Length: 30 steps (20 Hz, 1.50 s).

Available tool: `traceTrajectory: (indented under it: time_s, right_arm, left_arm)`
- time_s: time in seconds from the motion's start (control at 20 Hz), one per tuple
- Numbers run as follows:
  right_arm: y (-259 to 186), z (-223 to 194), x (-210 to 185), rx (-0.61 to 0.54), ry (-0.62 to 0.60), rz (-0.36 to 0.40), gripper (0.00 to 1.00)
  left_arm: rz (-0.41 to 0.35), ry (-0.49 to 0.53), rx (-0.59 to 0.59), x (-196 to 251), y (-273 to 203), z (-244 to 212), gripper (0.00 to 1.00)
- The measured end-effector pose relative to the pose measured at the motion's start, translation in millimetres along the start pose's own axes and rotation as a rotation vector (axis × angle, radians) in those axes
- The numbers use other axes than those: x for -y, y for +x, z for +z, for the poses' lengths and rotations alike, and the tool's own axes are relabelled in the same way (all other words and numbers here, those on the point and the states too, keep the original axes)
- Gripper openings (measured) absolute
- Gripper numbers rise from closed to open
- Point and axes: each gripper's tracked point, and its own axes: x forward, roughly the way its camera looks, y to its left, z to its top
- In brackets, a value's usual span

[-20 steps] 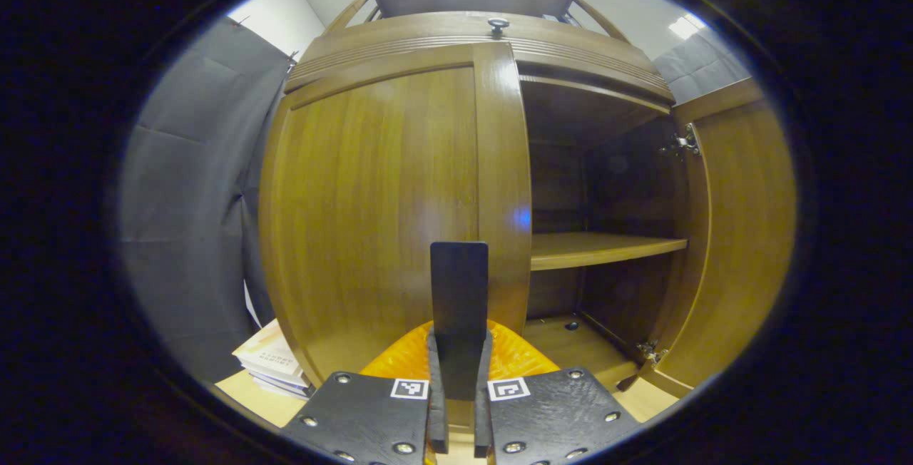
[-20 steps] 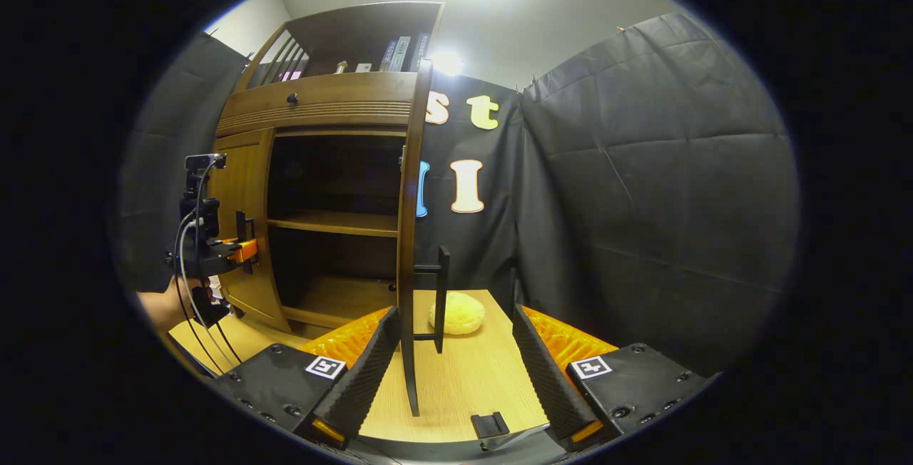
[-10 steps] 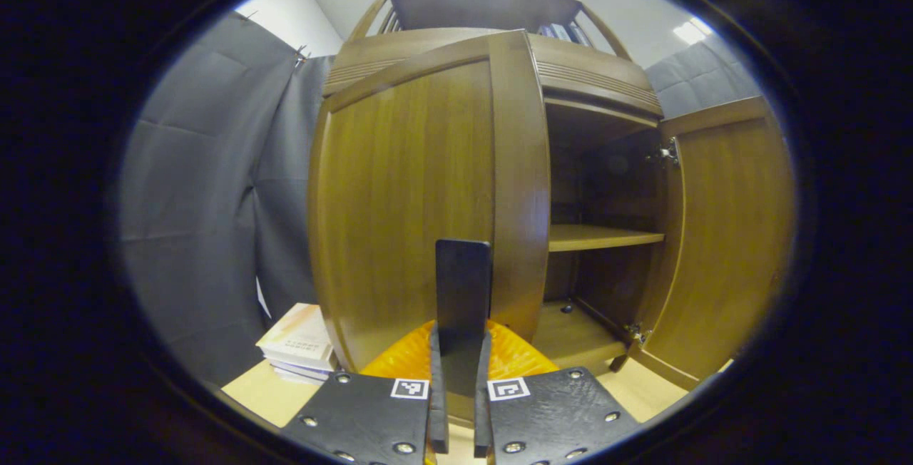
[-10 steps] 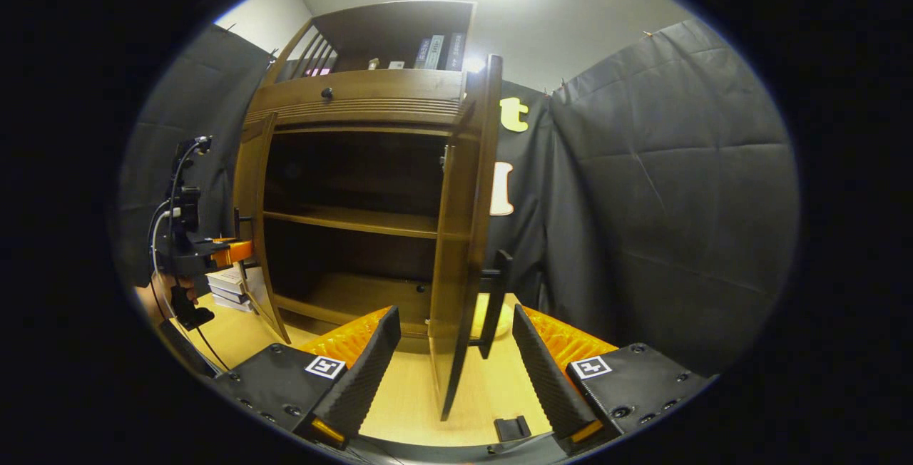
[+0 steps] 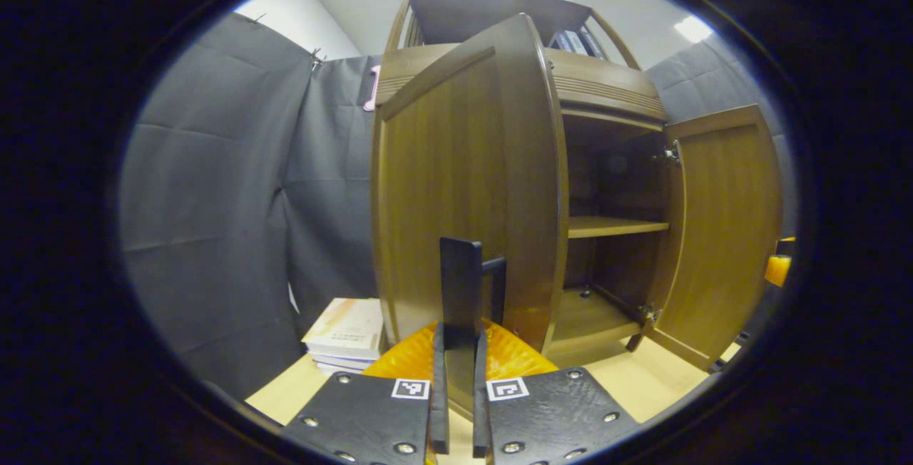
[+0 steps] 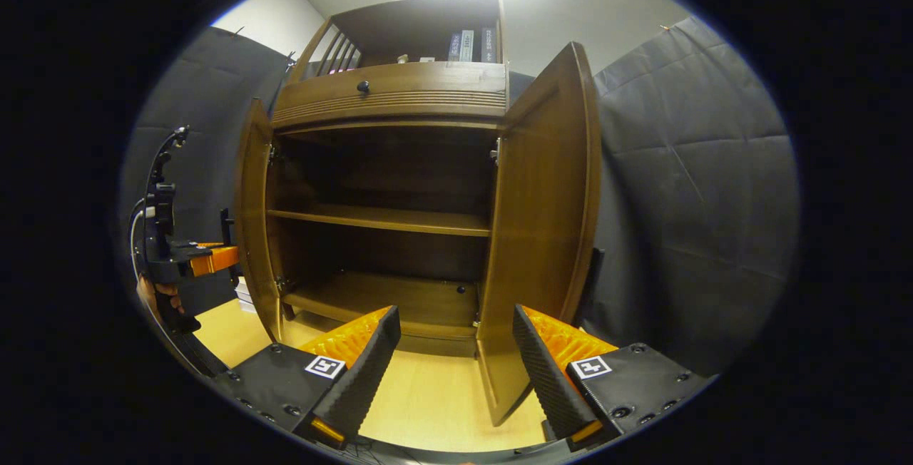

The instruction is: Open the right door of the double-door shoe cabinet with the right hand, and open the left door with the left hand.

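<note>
both doors of the shoe cabinet (image 6: 389,98) are swung out now. the right door (image 6: 546,215) stands wide, well off the cabinet's front on its right side, and the right gripper (image 6: 453,354) sits in front of the cabinet's bottom shelf (image 6: 385,294) with its fingers spread apart and nothing between them. by my read that half is done.

over on the cabinet's left side, the left door (image 5: 463,187) is out at a good angle, its free edge turned toward the left gripper view's camera. the left gripper (image 5: 456,372) is clenched on the door handle (image 5: 463,287), both fingers pressing the bar. from the right gripper view that same gripper (image 6: 203,262) sits just outside the left door (image 6: 253,215), a hand (image 6: 157,294) below it.

what's left looks small: perhaps a last bit of swing, then let go.

both doors are tall panels, long axis upright, hinged at the cabinet's outer sides. the handle bar runs upright too. the middle shelf (image 6: 385,219) shows bare.
</note>
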Motion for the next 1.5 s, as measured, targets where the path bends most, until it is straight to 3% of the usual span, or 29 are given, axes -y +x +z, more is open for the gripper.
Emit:
traceTrajectory:
  time_s: [0.25,0.55,1.15,1.3,1.4,1.5]
  right_arm:
    - [12,-8,-24,-0.016,0.028,0.041,0.97]
    - [17,-7,-52,-0.014,0.039,0.075,0.99]
    - [11,7,-79,0.029,0.067,0.042,0.97]
    - [4,12,-75,0.049,0.071,0.028,0.97]
    - [-7,16,-57,0.064,0.038,-0.034,0.97]
    - [-16,19,-46,0.074,0.034,-0.047,0.97]
  left_arm:
    - [0.063,0.007,-0.019,-51,-16,-6,0.14]
    - [0.083,0.0,-0.024,-96,-27,-12,0.12]
    - [0.184,0.004,0.015,-197,-81,-11,0.15]
    - [0.168,-0.04,0.047,-196,-107,-1,0.13]
    - [0.149,-0.021,0.07,-178,-129,8,0.15]
    - [0.135,-0.011,0.069,-151,-150,9,0.15]
